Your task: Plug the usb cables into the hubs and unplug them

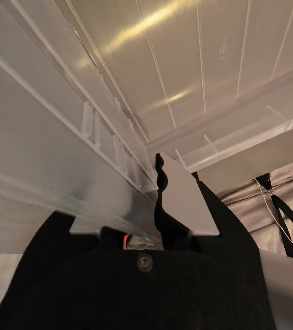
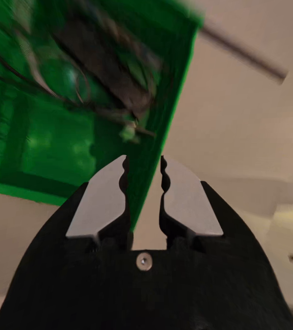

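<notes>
The left wrist view is filled by a clear plastic bin [image 1: 160, 62], seen from very close with its ribbed wall and rim slanting across the picture. Only one finger of the left gripper [image 1: 143, 187] shows, just right of the bin's lower edge; the bin hides the other, so whether this tool is apart or together cannot be told. Right of the bin, black straps [image 1: 285, 219] and a thin white cord [image 1: 270, 201] hang over pale cloth [image 1: 249, 205].

The right wrist view is badly blurred. The right gripper [image 2: 144, 157] has its two fingers apart with nothing between them. Beyond it lies a green mat [image 2: 52, 151], its right edge running down into the gap between the fingers. On the mat, above the gripper, are dark cables [image 2: 40, 84] and a dark oblong thing [image 2: 106, 71], possibly a hub, too smeared to tell.
</notes>
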### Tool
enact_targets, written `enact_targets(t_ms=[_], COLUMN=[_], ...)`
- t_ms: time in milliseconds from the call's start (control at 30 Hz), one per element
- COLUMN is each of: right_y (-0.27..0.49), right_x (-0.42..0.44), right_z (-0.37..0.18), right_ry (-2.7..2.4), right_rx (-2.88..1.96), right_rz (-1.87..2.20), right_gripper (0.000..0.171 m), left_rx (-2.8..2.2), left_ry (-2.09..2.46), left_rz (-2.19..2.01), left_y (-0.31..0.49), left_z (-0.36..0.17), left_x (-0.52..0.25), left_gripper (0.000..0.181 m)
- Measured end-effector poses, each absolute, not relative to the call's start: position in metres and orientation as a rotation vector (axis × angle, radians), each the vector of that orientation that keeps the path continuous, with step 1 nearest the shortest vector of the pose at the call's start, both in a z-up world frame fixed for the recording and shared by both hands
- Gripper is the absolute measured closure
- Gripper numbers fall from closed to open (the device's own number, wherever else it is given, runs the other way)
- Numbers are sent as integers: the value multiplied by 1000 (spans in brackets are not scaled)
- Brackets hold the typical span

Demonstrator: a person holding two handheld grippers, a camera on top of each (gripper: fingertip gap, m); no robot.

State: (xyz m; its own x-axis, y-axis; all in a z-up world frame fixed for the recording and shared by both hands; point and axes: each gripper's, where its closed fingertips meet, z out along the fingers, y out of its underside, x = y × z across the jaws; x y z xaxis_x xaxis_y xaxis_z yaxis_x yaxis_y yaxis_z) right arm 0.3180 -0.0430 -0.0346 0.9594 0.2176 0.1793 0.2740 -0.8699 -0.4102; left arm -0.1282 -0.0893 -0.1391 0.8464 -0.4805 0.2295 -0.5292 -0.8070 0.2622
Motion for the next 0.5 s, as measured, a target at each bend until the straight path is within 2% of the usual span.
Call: enact_targets(t_ms=[33, 100, 167, 233, 333, 500], right_y=[-31, -19, -34, -41, -20, -19], right_x=[294, 221, 136, 88, 81, 70], right_z=[-8, 39, 53, 19, -37, -74], right_ry=[-372, -485, -674, -770, -767, -693], right_rx=[-2498, -2164, -1940, -2088, -2383, -2682], right_rz=[-124, 116, 440, 569, 373, 385], right_gripper=[125, 120, 115, 115, 124, 122], left_rx=[2713, 2734, 2762, 2810, 2887, 3067], left_ry=[-772, -791, -785, -765, -745, -790], left_rz=[233, 243, 268, 307, 372, 475], left_y=[-89, -87, -86, -84, -83, -78], left_z=[-136, -130, -122, -114, -97, -61], left_x=[-128, -129, -130, -131, -135, -137], left_gripper=[158, 152, 152, 151, 151, 152])
